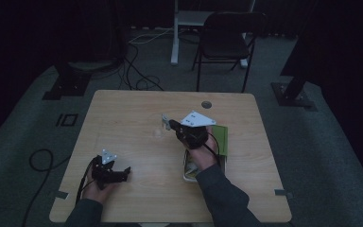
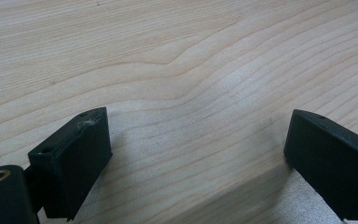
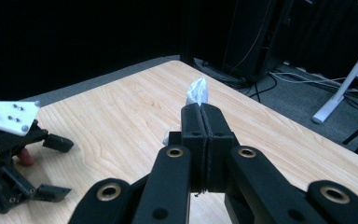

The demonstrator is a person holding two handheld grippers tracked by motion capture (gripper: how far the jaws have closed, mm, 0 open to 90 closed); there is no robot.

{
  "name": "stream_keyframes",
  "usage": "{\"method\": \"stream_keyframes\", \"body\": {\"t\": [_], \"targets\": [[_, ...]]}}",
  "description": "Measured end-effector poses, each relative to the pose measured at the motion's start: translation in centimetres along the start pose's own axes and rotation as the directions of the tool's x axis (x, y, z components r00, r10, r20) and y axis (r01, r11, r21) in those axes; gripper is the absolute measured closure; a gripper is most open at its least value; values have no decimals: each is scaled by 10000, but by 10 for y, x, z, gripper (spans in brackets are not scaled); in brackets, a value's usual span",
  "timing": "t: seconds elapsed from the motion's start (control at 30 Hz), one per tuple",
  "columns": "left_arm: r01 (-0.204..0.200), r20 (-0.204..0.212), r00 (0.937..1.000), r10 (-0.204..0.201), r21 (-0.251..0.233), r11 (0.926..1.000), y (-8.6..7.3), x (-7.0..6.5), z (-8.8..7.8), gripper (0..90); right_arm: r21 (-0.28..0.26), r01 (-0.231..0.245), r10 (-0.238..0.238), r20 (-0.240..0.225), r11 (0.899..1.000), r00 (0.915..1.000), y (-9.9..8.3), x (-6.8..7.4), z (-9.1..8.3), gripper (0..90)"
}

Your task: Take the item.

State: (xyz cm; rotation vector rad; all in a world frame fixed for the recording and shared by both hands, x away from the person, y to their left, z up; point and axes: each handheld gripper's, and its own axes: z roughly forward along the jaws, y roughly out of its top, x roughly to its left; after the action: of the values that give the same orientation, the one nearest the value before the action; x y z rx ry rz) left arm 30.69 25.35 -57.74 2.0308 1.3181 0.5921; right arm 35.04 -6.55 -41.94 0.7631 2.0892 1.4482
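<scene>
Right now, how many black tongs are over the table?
2: left tongs near the table's front-left corner, jaws apart; right tongs mid-table, pinching a clear plastic scrap.

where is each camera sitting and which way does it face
High view: above the person's side, looking forward and down on the table; forearms, the left gripper and the right gripper show.
Left gripper view: on the left gripper, facing the bare tabletop between open jaws.
Right gripper view: on the right gripper, looking along the table, shut on a clear plastic scrap.
Shared: the high and right gripper views both show the left gripper.
</scene>
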Motion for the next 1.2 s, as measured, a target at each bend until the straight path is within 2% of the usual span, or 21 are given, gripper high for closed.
{"method": "stream_keyframes", "body": {"t": [0.2,0.53,0.63,0.9,0.97,1.2], "targets": [[-31,11,10000,31,33,10000,0,0,0,79,-64,-73,74,63,10000,10000,6,-2,10,896],[-45,2,10000,45,39,10000,0,0,0,79,102,96,-97,141,9999,9999,12,-5,27,896],[-41,9,10000,41,38,10000,0,0,0,80,172,-71,67,208,9998,9998,13,-7,34,897],[-64,-3,10000,64,44,10000,0,0,0,79,227,-174,168,296,9996,9994,14,-11,41,897],[-51,-4,10000,51,32,10000,0,0,0,80,305,-17,7,336,9995,9994,15,-13,44,897],[-43,-6,10000,43,17,10000,0,0,0,80,413,-4,-13,404,9991,9992,20,-16,52,897]]}}
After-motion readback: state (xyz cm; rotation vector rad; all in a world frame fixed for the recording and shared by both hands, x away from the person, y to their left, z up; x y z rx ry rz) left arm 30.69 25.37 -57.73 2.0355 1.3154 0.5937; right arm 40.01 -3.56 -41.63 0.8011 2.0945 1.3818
